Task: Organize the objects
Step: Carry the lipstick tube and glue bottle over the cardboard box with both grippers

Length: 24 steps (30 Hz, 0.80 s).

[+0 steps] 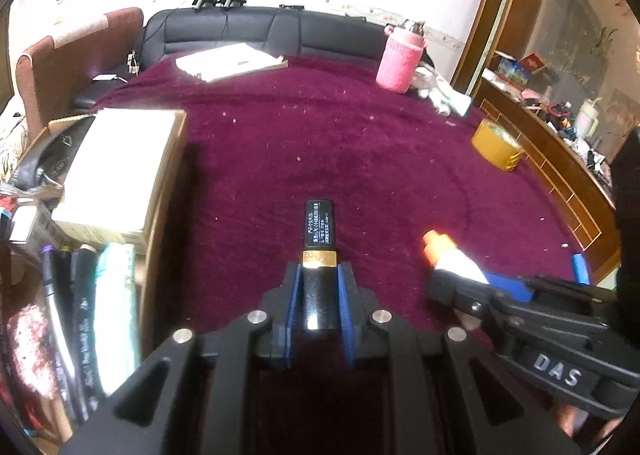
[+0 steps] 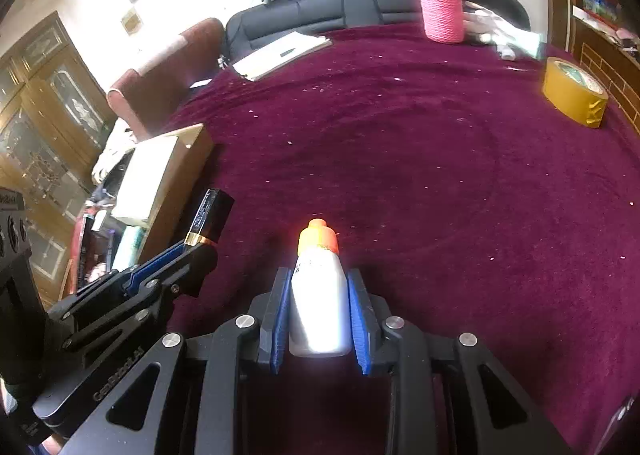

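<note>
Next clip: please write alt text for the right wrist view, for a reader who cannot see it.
The right hand-held gripper is shut on a white bottle with an orange cap, above a maroon cloth. At left, the left hand-held gripper grips a black lipstick tube near a cardboard box. A yellow tape roll and pink knitted holder sit farther back.

Overexposed back wall, fisheye-warped edges, sharp centre.

Your left tongs (image 1: pixel 318 283), black with blue pads, carry a black lipstick tube (image 1: pixel 319 229) with a gold band and white lettering; the bottle (image 2: pixel 318 295) is white with an orange cap, over the maroon surface (image 2: pixel 440 183).
</note>
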Each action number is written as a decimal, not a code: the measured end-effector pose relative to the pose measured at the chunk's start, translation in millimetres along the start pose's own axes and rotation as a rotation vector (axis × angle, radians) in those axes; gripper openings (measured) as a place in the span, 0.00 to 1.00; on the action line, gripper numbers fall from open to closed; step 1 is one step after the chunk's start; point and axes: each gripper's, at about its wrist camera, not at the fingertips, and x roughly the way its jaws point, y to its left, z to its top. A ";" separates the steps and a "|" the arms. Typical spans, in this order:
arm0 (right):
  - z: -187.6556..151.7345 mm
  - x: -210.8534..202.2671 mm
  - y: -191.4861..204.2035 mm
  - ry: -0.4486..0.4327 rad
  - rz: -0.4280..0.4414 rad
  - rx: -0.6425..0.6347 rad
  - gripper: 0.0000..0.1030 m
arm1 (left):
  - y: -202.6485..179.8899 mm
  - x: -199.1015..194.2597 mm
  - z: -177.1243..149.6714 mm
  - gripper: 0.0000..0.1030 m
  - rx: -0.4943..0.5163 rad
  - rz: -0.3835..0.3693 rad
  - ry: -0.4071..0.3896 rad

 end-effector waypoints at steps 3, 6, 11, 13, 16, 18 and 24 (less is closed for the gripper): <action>0.1 -1.9 9.4 -0.002 0.020 -0.007 0.29 | 1.8 -12.6 -0.1 0.17 -0.006 -0.020 -0.012; 1.1 -2.4 20.6 0.001 0.047 -0.013 0.29 | 6.9 -25.9 0.3 0.17 -0.013 -0.030 -0.028; 2.6 -3.0 36.8 0.005 0.081 -0.020 0.29 | 21.9 -45.2 1.0 0.17 -0.031 -0.031 -0.055; 4.7 -3.5 44.7 0.002 0.090 -0.026 0.29 | 29.8 -50.8 0.9 0.17 -0.044 -0.029 -0.061; 9.6 -5.7 59.1 -0.008 0.107 -0.041 0.29 | 42.3 -57.5 0.4 0.17 -0.067 -0.023 -0.070; 12.9 -6.6 71.1 -0.018 0.120 -0.052 0.29 | 51.7 -61.9 -0.4 0.17 -0.084 -0.015 -0.077; 17.9 -0.2 113.2 -0.029 0.163 -0.109 0.30 | 83.9 -74.2 -2.2 0.17 -0.140 0.020 -0.102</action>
